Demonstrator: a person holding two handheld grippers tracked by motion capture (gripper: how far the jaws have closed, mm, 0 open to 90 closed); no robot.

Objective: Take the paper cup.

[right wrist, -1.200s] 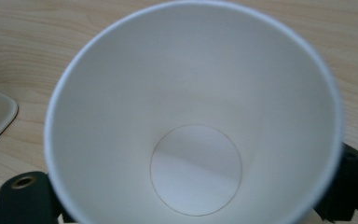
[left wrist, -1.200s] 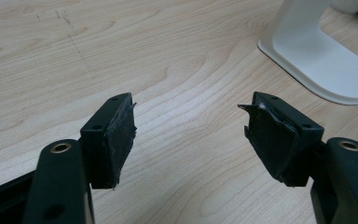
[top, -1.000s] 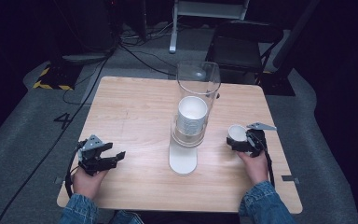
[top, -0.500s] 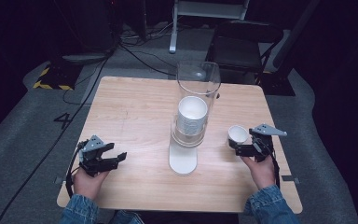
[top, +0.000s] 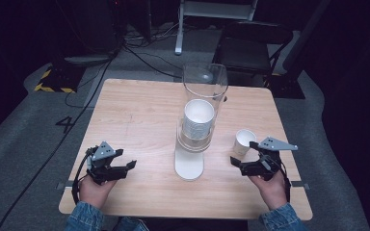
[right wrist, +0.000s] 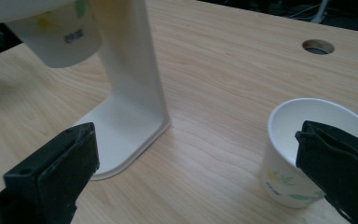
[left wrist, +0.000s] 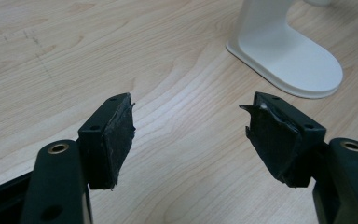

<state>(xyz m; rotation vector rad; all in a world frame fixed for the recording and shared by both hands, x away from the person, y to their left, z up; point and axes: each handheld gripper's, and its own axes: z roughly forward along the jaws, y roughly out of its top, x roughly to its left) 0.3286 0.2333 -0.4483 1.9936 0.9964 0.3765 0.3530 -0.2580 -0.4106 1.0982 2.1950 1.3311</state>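
Note:
A cup dispenser stands mid-table: a clear tube (top: 205,82) over a stack of white paper cups (top: 198,118) on a white stand with a flat base (top: 189,165). A single paper cup (top: 244,140) stands upright on the table to its right. My right gripper (top: 242,155) is open just nearer than that cup, apart from it. In the right gripper view the cup (right wrist: 286,149) sits beside the right jaw, with the stand (right wrist: 130,88) and the lowest stacked cup (right wrist: 58,35) ahead. My left gripper (top: 126,159) rests open and empty, left of the base (left wrist: 289,60).
The wooden table (top: 139,115) has bare wood on its left half and along the near edge. A cable hole (right wrist: 318,45) lies in the tabletop beyond the cup. A chair (top: 250,45) and floor cables (top: 144,48) are behind the table.
My right gripper has let go of the single cup and drawn back toward the near edge. The cup stays standing on the table. The left gripper has not moved.

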